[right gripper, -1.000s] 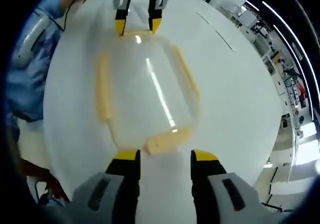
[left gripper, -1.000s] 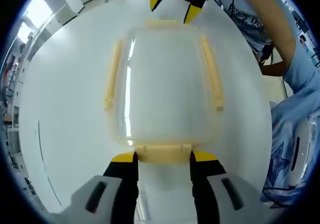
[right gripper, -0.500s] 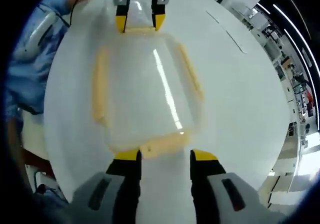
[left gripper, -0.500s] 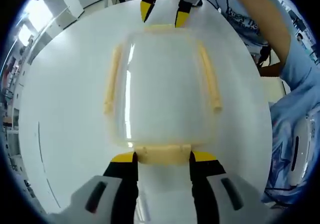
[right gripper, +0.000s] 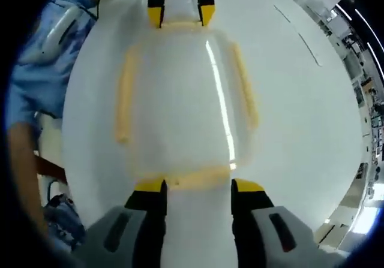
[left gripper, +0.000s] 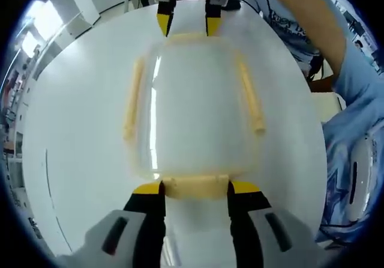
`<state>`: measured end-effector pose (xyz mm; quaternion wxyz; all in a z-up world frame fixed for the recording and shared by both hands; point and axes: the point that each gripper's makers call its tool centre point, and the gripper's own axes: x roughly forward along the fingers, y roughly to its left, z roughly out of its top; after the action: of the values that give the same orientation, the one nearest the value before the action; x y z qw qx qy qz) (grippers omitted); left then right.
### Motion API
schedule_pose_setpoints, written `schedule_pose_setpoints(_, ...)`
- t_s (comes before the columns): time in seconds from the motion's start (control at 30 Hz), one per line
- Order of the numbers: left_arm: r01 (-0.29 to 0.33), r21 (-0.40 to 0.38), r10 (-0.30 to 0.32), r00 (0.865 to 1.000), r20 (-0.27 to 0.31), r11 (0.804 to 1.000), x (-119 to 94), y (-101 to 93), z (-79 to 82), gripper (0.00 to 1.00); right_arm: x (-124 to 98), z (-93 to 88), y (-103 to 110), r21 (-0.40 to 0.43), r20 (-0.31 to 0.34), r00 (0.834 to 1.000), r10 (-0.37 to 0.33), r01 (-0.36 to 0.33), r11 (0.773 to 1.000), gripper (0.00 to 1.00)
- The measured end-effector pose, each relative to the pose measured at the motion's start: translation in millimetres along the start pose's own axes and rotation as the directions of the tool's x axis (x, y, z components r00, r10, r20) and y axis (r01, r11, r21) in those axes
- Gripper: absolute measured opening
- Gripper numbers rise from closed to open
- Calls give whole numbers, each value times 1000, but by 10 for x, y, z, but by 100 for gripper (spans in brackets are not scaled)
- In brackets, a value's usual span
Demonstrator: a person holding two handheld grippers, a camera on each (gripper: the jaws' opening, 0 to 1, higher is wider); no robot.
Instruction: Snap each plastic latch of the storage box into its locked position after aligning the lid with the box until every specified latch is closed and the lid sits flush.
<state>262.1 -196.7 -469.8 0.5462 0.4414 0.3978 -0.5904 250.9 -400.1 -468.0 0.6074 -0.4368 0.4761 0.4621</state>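
Storage box point(left gripper: 195, 109) — translucent plastic, rounded-rectangular, pale yellow latches point(left gripper: 195, 186) — on glossy white counter point(left gripper: 72, 130). Left gripper point(left gripper: 195, 189) and right gripper point(right gripper: 198, 186), jaws wide, bracket opposite end latches.

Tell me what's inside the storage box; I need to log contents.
Through the clear lid of the storage box, nothing distinct shows, just white table. Glare streaks hide parts, so small items cannot be excluded.

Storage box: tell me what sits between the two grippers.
In the left gripper view, the lidded storage box spans the stretch from left gripper to right gripper.
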Motion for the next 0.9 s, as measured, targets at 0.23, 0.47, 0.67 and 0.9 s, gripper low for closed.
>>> schedule_pose_setpoints(0.23,4,5,-4,1000,20,1000,-15,-11,15,41,15,54,55,-105,-87,995,56,-65,992,41)
schedule_pose_setpoints(0.47,2,-5,-2,999,41,1000,-41,-11,6,41,40,58,65,-99,-133,986,103,-116,988,41)
schedule_pose_setpoints(0.67,-5,-27,7,997,79,1000,-60,-1,5,42,34,67,59,-89,-138,984,111,-124,988,41)
schedule_pose_setpoints(0.9,-5,-26,8,995,101,1000,-64,1,7,42,23,53,56,-96,-188,976,105,-125,988,40)
